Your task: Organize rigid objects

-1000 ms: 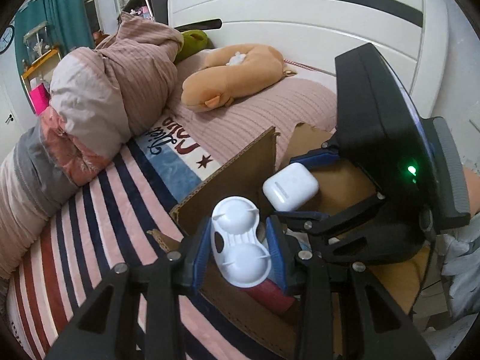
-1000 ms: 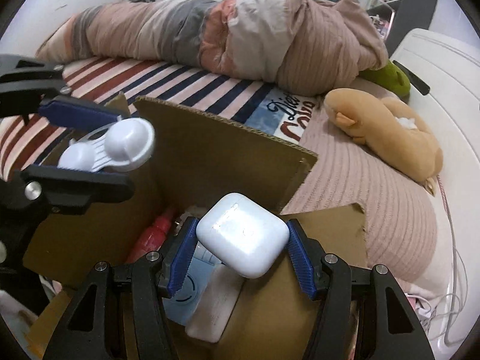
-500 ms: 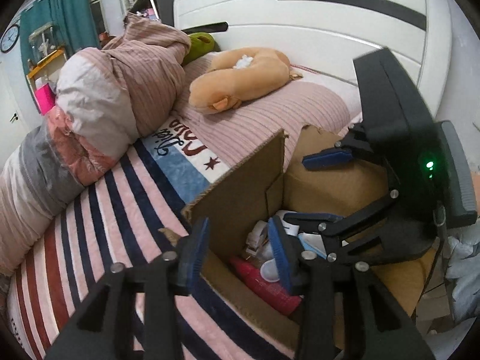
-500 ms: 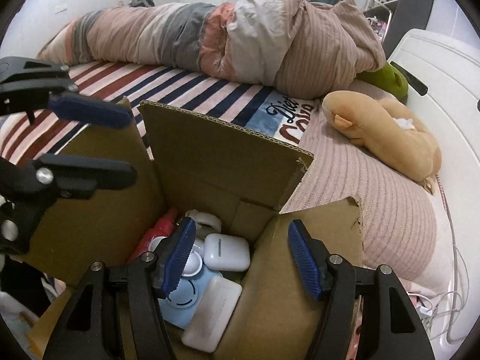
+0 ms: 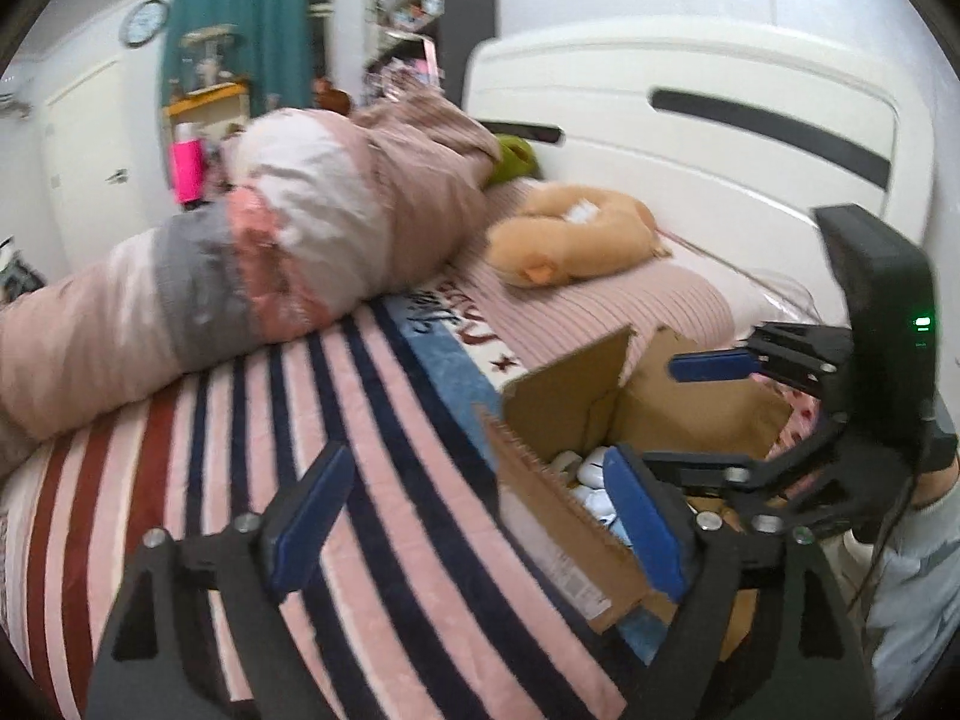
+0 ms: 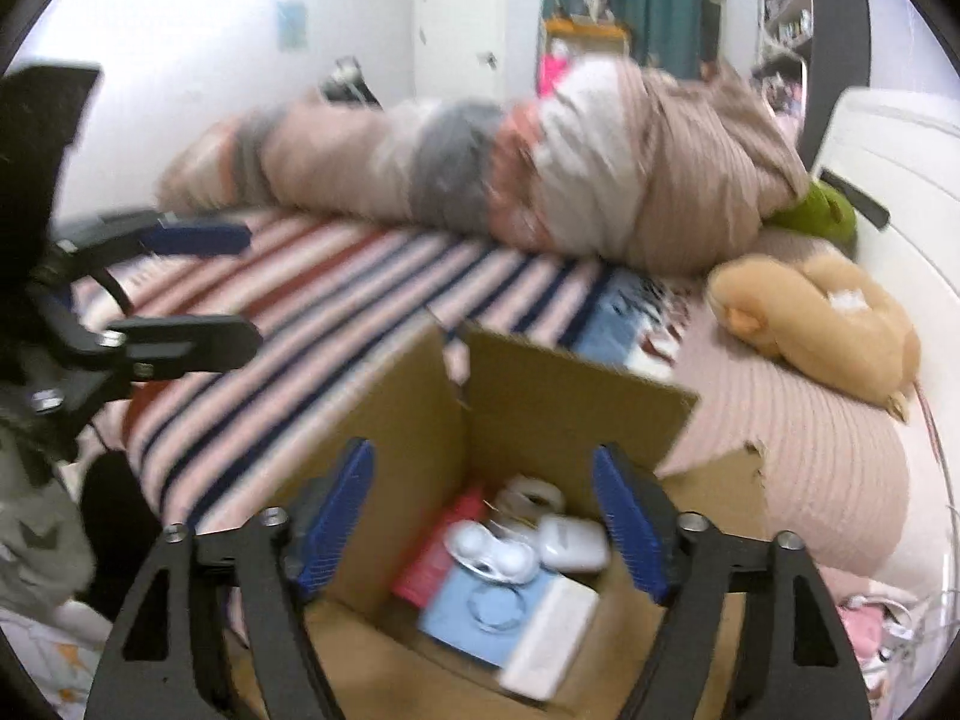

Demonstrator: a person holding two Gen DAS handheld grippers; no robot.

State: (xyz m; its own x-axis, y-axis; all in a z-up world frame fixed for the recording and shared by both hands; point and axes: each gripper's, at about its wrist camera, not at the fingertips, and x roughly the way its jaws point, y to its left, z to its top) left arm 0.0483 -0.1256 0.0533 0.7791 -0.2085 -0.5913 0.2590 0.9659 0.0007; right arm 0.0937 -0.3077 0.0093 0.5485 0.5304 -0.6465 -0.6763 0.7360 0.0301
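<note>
While both grippers' jaws are opening, empty, the cardboard box (image 6: 540,396) holds small white cases (image 6: 573,543).

Brown cardboard box (image 6: 576,396); pink, navy and red striped blanket (image 5: 372,480); tan plush toy (image 6: 822,324); teal curtain (image 5: 240,30)

Ahead of me the bed (image 5: 372,480) wears a striped blanket (image 5: 198,540) in pink, navy and dark red. A rolled duvet (image 5: 258,276) lies along its far edge. Near the white headboard (image 5: 690,138), a tan plush toy (image 5: 570,240) rests on the ribbed pink cover (image 6: 798,468), with a green plush (image 6: 822,210) tucked behind the duvet's end. A teal curtain (image 5: 234,18) and a wall clock (image 5: 146,21) show beyond.
</note>
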